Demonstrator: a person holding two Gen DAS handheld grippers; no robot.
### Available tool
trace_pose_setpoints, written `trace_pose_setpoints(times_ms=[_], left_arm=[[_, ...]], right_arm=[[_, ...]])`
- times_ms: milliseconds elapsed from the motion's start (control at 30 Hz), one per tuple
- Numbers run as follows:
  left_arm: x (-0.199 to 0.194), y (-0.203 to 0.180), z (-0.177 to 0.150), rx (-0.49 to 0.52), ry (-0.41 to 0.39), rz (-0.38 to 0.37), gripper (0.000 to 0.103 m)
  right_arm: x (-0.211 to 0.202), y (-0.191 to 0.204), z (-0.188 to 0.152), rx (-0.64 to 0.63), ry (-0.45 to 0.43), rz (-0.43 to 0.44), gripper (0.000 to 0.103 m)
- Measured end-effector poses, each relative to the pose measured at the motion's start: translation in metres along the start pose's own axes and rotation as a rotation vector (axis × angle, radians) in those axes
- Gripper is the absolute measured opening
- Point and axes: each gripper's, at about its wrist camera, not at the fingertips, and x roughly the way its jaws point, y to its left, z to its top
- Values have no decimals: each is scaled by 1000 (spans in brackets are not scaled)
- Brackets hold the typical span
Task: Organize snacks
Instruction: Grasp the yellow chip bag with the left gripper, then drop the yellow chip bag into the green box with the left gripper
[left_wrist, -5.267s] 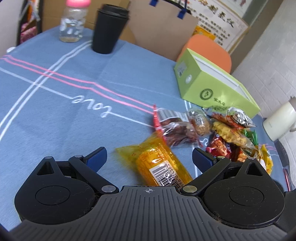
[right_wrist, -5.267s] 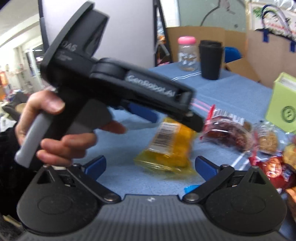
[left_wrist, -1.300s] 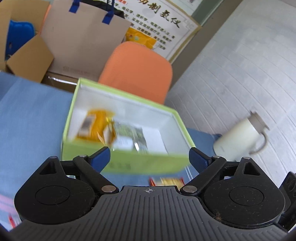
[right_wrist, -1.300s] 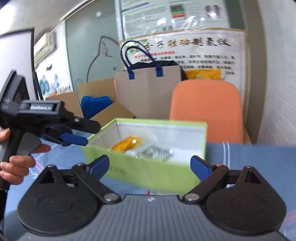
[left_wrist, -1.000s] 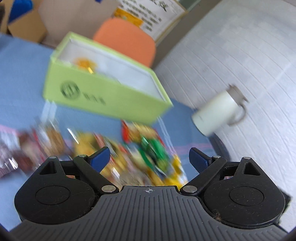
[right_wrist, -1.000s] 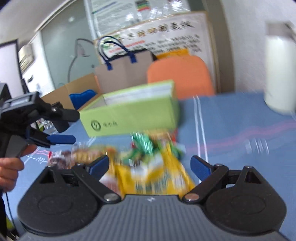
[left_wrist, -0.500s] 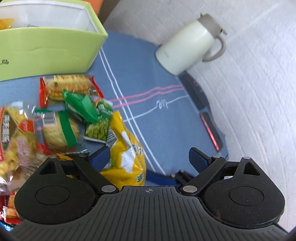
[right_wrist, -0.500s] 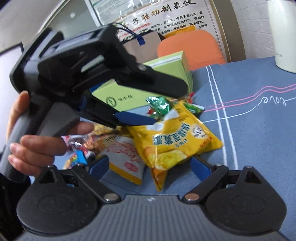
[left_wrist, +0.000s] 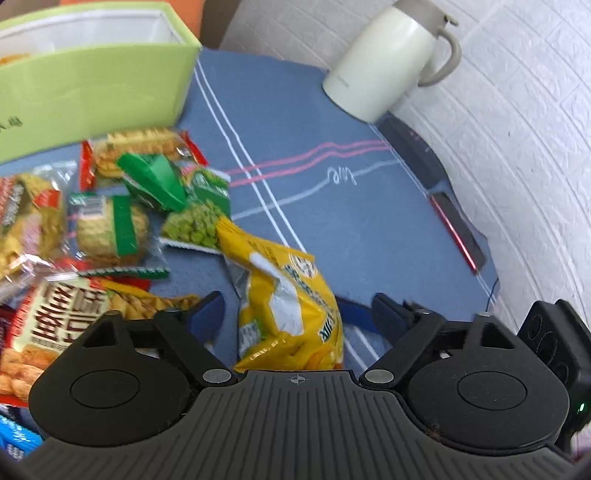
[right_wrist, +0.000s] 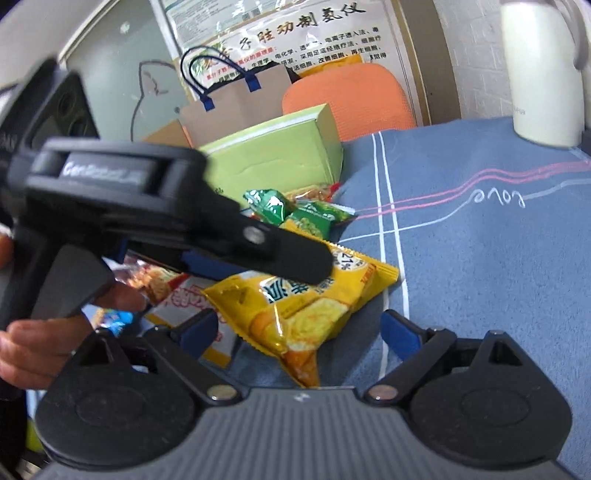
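1. The left gripper (left_wrist: 295, 314) has its jaws closing around the yellow snack bag (left_wrist: 284, 302), which lies between them on the table (left_wrist: 332, 229); the pads do not yet press on it.
2. The right gripper (right_wrist: 295, 328) stands with jaws wide apart and empty (the same yellow bag lies just ahead of them, under the left gripper's finger).
3. Ahead and to the left of the left jaws lies a heap of other snacks: a green pea packet (left_wrist: 195, 218), a cracker packet (left_wrist: 107, 225) and a red-and-white packet (left_wrist: 48, 317).
4. Beyond that heap stands the open green box (left_wrist: 92, 92).
5. Far ahead and to the right of the left jaws stands a cream jug (left_wrist: 384, 62).
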Motion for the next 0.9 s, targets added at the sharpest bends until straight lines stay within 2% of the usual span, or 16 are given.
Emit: trace_pose_setpoints(times_ms=[67,133,233,367,600,767,900], left_arm=[[3,-3,-5,32,-2,30,34],[-4,-5,-9,41,-26,41,32],[-25,-8,-1,50,-97,3,32],[-54,-3,30,59,-215,0,34],[-80,54,124,-55,-370,71,35],[-70,102,173,-127,-387,138,38],[-43,131,189,-169,-352,138,42]], right_arm=[[4,10,-2,-66,-6,-39,75],[-1,14,-1,-107,-15,-64,66],[-14,20,11,-160,-58,-68,65],[-13,33,55,-267,-119,-83,65],[60,55,156,-422,-167,-14,66],[138,62,206,-426,-142,30,66],[184,60,215,-436,-82,9,68]])
